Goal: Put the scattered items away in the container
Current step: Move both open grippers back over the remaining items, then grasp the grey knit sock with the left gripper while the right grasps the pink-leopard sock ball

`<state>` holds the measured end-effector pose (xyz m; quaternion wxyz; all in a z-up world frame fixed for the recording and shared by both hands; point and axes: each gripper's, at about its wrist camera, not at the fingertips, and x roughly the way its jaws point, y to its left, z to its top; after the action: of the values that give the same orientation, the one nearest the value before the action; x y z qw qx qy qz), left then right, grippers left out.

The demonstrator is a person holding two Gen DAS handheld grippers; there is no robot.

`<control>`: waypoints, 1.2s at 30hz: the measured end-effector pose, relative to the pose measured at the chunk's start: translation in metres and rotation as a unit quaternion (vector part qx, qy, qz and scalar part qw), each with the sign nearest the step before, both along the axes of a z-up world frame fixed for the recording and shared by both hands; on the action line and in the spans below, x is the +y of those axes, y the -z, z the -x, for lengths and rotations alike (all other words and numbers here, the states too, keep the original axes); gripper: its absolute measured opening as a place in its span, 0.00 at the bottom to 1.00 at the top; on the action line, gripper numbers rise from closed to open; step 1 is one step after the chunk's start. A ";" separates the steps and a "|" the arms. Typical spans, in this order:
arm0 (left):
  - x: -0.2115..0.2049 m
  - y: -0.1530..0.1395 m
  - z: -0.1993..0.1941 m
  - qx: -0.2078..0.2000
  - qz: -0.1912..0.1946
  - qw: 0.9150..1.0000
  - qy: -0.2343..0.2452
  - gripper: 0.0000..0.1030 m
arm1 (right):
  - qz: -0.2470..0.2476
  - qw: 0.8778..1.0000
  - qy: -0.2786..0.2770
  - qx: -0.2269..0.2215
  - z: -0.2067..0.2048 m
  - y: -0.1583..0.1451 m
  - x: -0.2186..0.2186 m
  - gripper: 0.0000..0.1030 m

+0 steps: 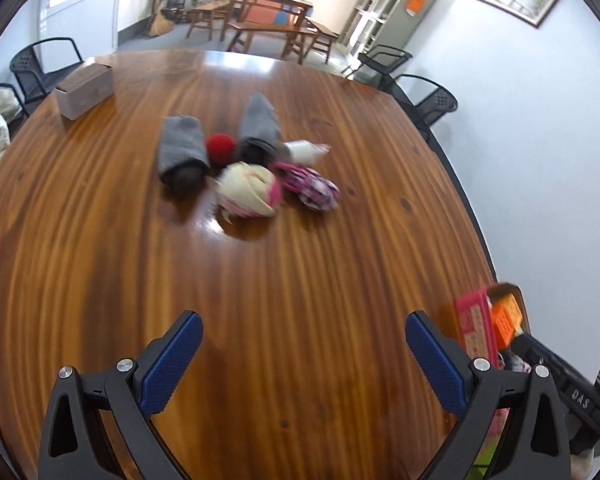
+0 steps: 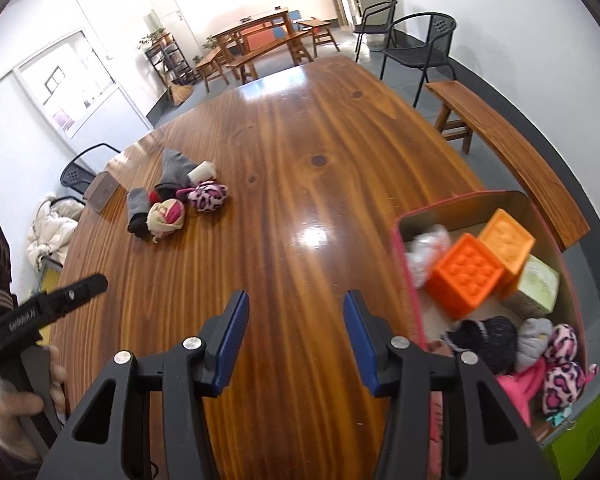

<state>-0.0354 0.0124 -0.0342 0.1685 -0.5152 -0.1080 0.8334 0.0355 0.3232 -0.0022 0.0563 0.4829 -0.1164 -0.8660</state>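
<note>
A pile of rolled socks lies mid-table: two grey rolls [image 1: 182, 148] [image 1: 260, 124], a red ball [image 1: 220, 146], a white piece [image 1: 304, 150], a cream-and-pink ball [image 1: 248, 190] [image 2: 166, 216] and a pink leopard roll [image 1: 312, 186] [image 2: 210, 196]. My left gripper [image 1: 304, 320] is open wide over bare wood, well short of the pile. My right gripper [image 2: 296, 300] is open too, with nothing between its blue pads [image 2: 232, 336]. Just right of it stands the pink-rimmed box [image 2: 404, 224] [image 1: 472, 320], holding orange cubes [image 2: 464, 276], a dark sock ball [image 2: 488, 340] and leopard socks [image 2: 562, 380].
A brown box [image 1: 86, 90] sits at the table's far left corner. Black chairs [image 1: 428, 100] and a wooden bench [image 2: 500, 136] line the table's edges. A white jacket [image 2: 48, 228] lies on a chair. A hand [image 2: 20, 400] holds the left gripper at the near left edge.
</note>
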 end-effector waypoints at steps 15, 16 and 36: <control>-0.066 0.050 0.134 -0.022 0.035 0.999 -0.035 0.99 | -0.006 0.998 0.010 -0.055 0.035 0.034 -0.061 0.52; -0.065 0.053 0.142 -0.023 0.038 0.998 -0.033 0.99 | -0.007 0.998 0.012 -0.059 0.036 0.036 -0.062 0.52; -0.065 0.110 0.217 -0.048 0.067 0.996 -0.028 0.99 | -0.036 0.996 -0.015 -0.076 0.104 0.057 -0.116 0.52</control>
<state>-0.2522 -0.0529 -0.1444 0.1047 -0.5613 -0.0741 0.8176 -0.0690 0.2073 -0.0591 0.0426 0.5505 -0.0823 -0.8296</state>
